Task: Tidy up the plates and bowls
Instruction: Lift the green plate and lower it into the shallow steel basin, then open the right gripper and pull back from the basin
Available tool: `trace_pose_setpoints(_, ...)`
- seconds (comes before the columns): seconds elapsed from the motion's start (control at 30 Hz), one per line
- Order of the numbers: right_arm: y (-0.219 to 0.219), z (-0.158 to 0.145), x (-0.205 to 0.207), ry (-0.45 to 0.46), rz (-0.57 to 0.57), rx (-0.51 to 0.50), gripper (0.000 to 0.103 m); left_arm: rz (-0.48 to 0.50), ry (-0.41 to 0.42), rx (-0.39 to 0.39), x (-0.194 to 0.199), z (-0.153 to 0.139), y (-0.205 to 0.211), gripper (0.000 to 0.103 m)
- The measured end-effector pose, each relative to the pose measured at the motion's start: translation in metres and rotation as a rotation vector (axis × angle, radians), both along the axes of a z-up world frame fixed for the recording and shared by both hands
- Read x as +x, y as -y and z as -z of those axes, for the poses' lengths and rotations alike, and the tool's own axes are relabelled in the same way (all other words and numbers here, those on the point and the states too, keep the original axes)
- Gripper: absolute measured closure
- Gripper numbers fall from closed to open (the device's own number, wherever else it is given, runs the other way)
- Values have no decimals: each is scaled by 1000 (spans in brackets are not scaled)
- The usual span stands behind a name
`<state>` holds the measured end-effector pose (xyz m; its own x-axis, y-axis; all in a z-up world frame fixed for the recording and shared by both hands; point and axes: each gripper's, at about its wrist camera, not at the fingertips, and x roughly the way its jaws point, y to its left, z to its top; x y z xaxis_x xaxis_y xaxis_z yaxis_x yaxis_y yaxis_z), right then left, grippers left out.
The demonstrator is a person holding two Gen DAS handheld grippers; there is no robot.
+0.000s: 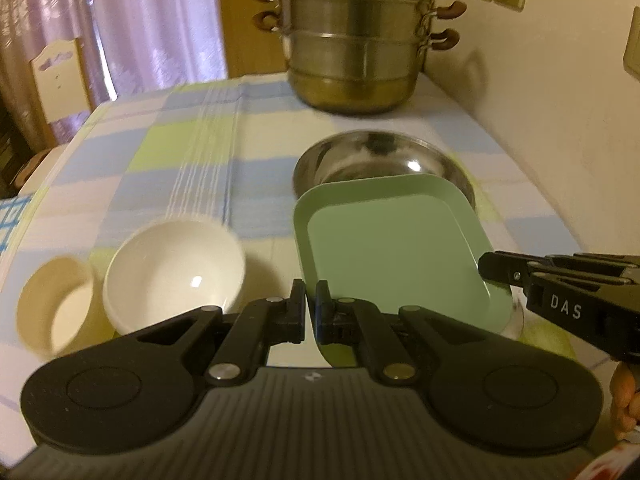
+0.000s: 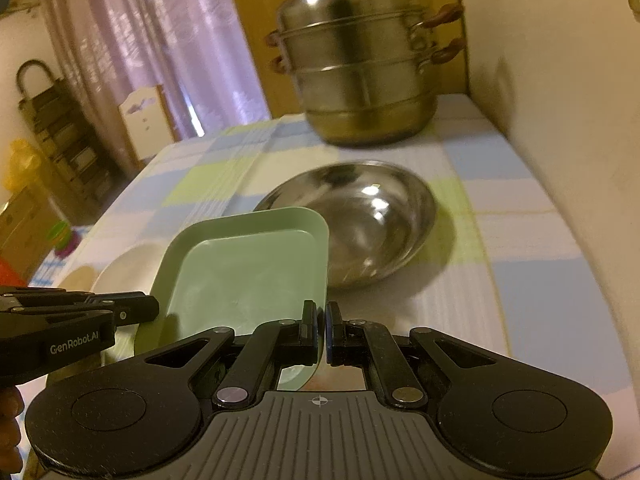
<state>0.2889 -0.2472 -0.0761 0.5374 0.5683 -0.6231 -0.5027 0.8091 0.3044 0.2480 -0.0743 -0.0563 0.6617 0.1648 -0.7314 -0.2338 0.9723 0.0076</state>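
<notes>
A green square plate (image 1: 396, 248) is held above the table by both grippers. My left gripper (image 1: 311, 300) is shut on its near left rim. My right gripper (image 2: 322, 322) is shut on its near right rim and also shows at the right of the left wrist view (image 1: 496, 270). The plate (image 2: 248, 268) hangs just in front of a steel bowl (image 1: 380, 156), which also shows in the right wrist view (image 2: 372, 216). A white bowl (image 1: 176, 268) and a cream cup (image 1: 56, 304) stand on the table to the left.
A tall steel steamer pot (image 1: 356, 36) stands at the back of the checked tablecloth (image 1: 172, 148). A wall (image 1: 560, 100) runs along the right side. A chair (image 1: 60, 76) and curtains are beyond the table's left edge.
</notes>
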Motion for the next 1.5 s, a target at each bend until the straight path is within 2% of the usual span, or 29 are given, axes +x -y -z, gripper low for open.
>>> trace_pose_setpoints(0.33, -11, 0, 64, -9, 105, -6, 99, 71, 1, -7, 84, 7, -15, 99)
trace_pose_setpoints(0.67, -20, 21, 113, -62, 163, -48, 99, 104, -37, -24, 146, 27, -24, 99)
trace_pose_setpoints(1.03, -29, 43, 132, -123, 173, -78, 99, 107, -105, -44, 164, 54, -29, 99)
trace_pose_setpoints(1.4, -30, 52, 137, -150, 177, -70, 98, 101, -125, -38, 169, 59, -28, 97)
trace_pose_setpoints(1.47, -27, 50, 136, -149, 180, -43, 95, 103, -116, -35, 167, 56, -27, 97)
trace_pose_setpoints(1.5, -26, 47, 135, -138, 183, -29, 87, 102, -104, -30, 165, 52, -27, 97)
